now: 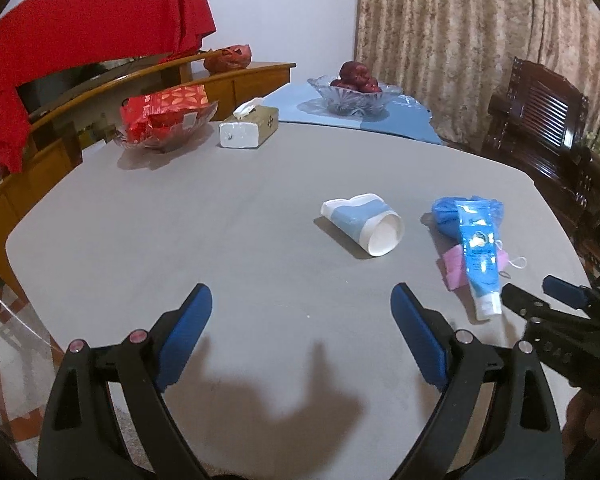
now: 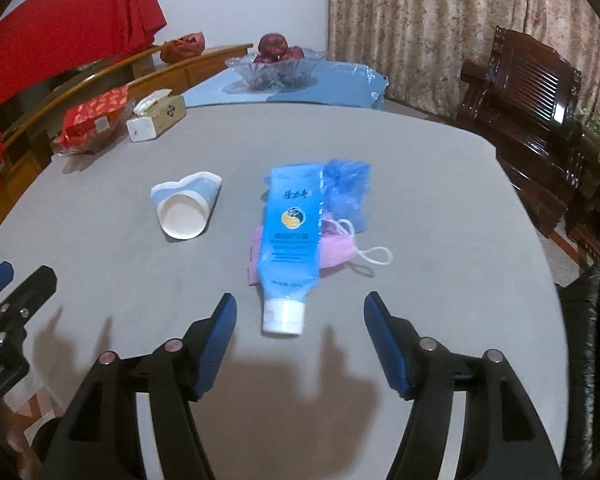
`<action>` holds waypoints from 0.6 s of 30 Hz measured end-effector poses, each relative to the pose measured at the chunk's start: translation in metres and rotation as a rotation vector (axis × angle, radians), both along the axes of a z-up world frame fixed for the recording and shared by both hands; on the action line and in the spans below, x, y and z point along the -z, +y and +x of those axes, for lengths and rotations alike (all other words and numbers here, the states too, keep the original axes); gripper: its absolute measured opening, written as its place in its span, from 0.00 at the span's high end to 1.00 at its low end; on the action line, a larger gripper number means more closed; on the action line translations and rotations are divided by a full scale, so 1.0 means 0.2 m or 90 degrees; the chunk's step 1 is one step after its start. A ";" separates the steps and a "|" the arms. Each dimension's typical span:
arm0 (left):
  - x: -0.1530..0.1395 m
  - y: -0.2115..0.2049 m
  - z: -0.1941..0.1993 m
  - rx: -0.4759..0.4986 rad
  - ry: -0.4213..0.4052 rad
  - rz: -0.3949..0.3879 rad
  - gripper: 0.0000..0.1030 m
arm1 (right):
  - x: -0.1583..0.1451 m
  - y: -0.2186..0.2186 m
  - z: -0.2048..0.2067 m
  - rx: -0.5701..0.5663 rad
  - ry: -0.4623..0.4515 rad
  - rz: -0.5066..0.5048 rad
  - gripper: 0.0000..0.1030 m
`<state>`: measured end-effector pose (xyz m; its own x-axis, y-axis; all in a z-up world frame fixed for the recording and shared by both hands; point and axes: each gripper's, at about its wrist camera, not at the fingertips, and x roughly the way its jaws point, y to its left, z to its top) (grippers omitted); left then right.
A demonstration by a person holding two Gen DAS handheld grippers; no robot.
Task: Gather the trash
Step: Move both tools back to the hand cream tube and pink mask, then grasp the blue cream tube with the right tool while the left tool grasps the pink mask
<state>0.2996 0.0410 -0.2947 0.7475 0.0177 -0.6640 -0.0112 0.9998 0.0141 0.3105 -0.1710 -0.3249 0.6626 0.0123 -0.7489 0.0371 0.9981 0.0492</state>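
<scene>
On the grey table point(image 1: 180, 220) lie a crushed blue-and-white paper cup point(image 1: 364, 224) point(image 2: 186, 208), a blue tube point(image 1: 478, 248) point(image 2: 292, 232) with a white cap, a crumpled blue plastic bag point(image 1: 444, 216) point(image 2: 348, 188) and a pink face mask point(image 1: 454, 264) point(image 2: 336, 252) under the tube. My left gripper point(image 1: 301, 292) is open over bare table, short of the cup. My right gripper point(image 2: 300, 299) is open, and the tube's cap lies between its tips without touching the pads. Each gripper shows at the edge of the other's view point(image 1: 528, 286) point(image 2: 26, 272).
At the table's far side stand a tissue box point(image 1: 248, 128) point(image 2: 156, 120), a glass bowl of red packets point(image 1: 164, 120) and a glass bowl of fruit point(image 1: 354, 96) on a blue mat. A dark wooden chair point(image 2: 532, 100) stands to the right. Something black and crinkled point(image 2: 596, 320) sits at the right table edge.
</scene>
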 end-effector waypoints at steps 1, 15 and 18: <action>0.01 0.00 0.01 0.001 0.000 0.000 0.14 | 0.01 0.00 0.01 0.002 0.002 -0.001 0.37; 0.16 -0.05 0.16 0.011 0.029 0.004 0.14 | 0.19 -0.04 0.21 -0.004 0.052 0.026 0.64; 0.16 -0.08 0.19 0.013 0.031 0.003 0.14 | 0.17 -0.04 0.19 -0.017 0.046 0.025 0.64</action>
<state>0.3366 0.0240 -0.3277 0.7150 0.0067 -0.6991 0.0098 0.9998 0.0196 0.3484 -0.1782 -0.3599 0.6062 0.0596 -0.7930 0.0153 0.9961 0.0865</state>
